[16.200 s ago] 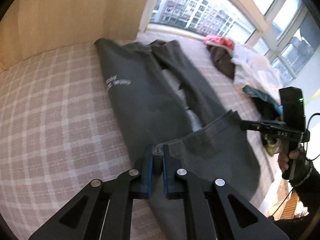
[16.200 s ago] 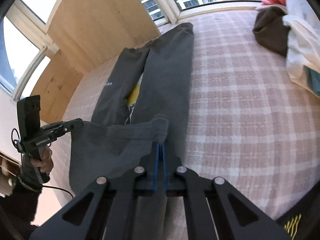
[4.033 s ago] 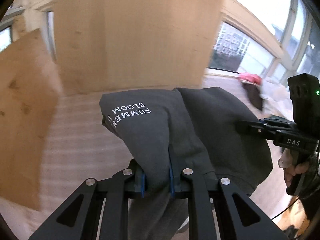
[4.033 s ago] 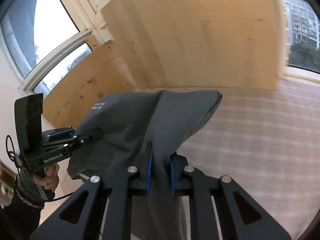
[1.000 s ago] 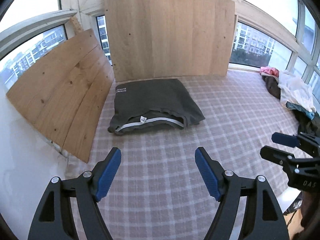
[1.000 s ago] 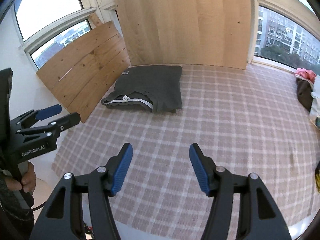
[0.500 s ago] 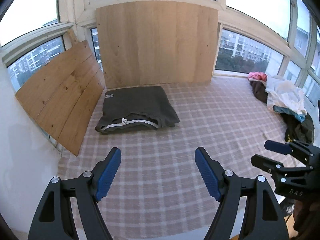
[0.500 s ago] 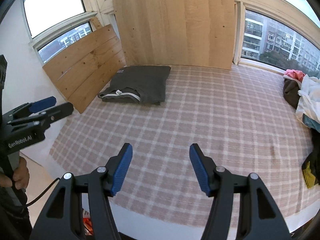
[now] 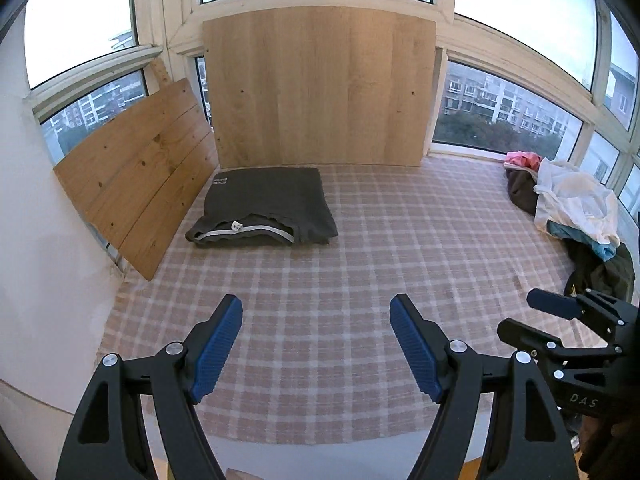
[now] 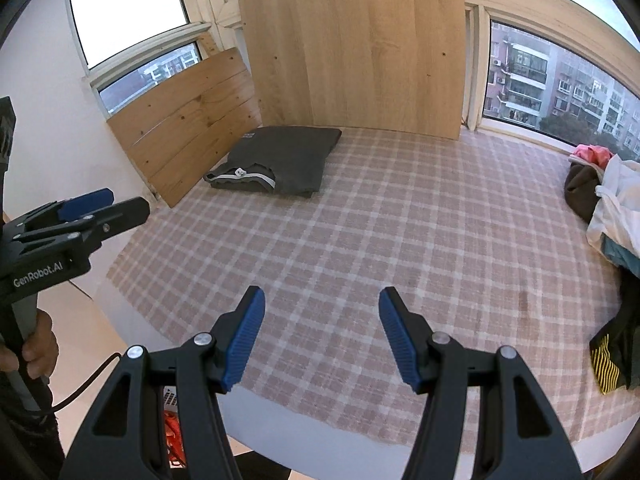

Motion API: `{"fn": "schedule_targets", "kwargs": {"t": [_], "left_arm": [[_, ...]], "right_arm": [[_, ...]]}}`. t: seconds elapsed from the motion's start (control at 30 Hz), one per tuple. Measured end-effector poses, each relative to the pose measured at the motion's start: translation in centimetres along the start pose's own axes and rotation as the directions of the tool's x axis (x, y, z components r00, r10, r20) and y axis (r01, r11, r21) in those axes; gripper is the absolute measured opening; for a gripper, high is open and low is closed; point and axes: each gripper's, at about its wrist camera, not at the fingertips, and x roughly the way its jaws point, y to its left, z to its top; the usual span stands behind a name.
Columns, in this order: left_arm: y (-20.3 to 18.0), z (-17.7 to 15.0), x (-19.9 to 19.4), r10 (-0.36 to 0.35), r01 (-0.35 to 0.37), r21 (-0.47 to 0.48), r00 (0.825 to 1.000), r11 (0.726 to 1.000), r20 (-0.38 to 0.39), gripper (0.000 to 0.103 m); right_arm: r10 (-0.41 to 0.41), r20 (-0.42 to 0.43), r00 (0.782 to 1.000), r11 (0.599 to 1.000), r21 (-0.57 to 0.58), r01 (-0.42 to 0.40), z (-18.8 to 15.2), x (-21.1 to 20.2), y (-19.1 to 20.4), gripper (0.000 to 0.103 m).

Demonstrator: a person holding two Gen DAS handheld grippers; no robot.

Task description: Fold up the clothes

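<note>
A folded dark grey garment (image 9: 264,208), a flat cloth bundle with a pale waistband and a small white tag along its near edge, lies at the far left corner of the bed covered in a pink-and-white checked sheet (image 9: 380,264). It sits just beside the slanted pine plank panel (image 9: 136,176) and in front of the upright light wooden board (image 9: 320,84) that leans against the window.

The left gripper (image 9: 316,340) hangs over the near part of the sheet, its blue-padded jaws spread wide with nothing between them. The right gripper (image 10: 320,330) does likewise, jaws apart and empty, well apart from the folded garment.

No basket, box or other container shows in either view. A loose heap of unfolded clothes (image 9: 568,200), white, pink, brown and teal, lies along the bed's right edge by the windows.
</note>
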Motion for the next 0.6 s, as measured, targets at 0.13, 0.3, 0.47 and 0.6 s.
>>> {"fn": "schedule_targets", "kwargs": {"t": [0.13,0.3,0.47,0.6], "left_arm": [[-1.1,-0.1,-0.6,0.009,-0.009,0.001,1.000,1.000,0.009,0.075],[-3.0,-0.4,-1.0,0.006,-0.006,0.017,1.000,1.000,0.017,0.075],[-4.8,-0.7,-1.3,-0.004,0.004,0.025,1.000,1.000,0.022,0.075],[-5.8,-0.6,-1.6,-0.001,-0.001,0.036,0.999,0.999,0.043,0.075]], "right_arm": [[-0.002,0.007,1.000,1.000,-0.006,0.002,-0.5,-0.8,-1.0,0.059],[-0.028,0.037,0.999,1.000,0.009,0.028,-0.8,-2.1,-2.6,0.059],[-0.053,0.059,0.997,0.998,0.029,0.051,-1.2,-3.4,-4.2,0.059],[-0.057,0.055,0.997,0.998,0.038,0.055,-1.5,-3.6,-5.4,0.059]]}}
